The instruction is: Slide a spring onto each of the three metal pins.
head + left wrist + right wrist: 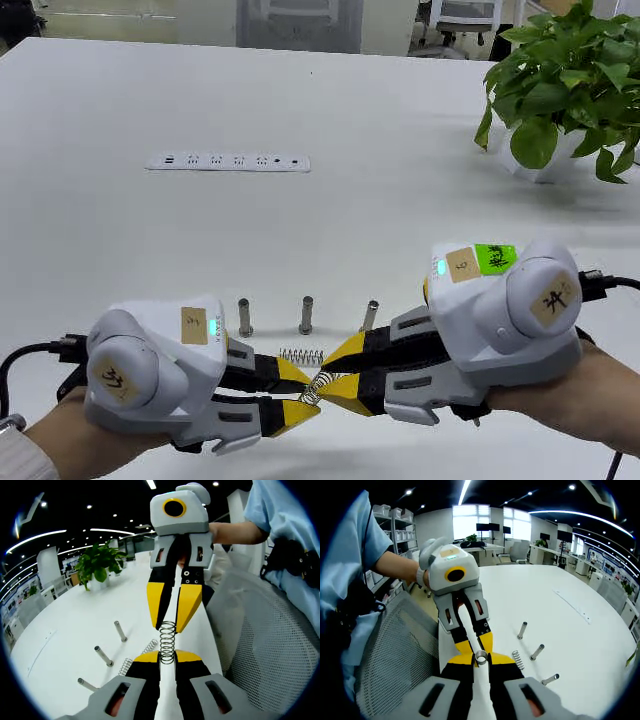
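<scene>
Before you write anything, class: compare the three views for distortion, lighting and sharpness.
Head view: soft even light, faint shadows beside the pins, little distortion, no glare. Left gripper view: fisheye bows the ceiling light strips; the held spring is crisp. Right gripper view: the windows blow out white.

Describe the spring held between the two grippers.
The spring is a small coil of bright silvery wire, metal by its look, with open, evenly spaced turns. It spans straight between the two gripper tips near the white table's front edge: one end pinched in the left gripper, the other in the right gripper. In the right gripper view it shows end-on as a ring.
</scene>
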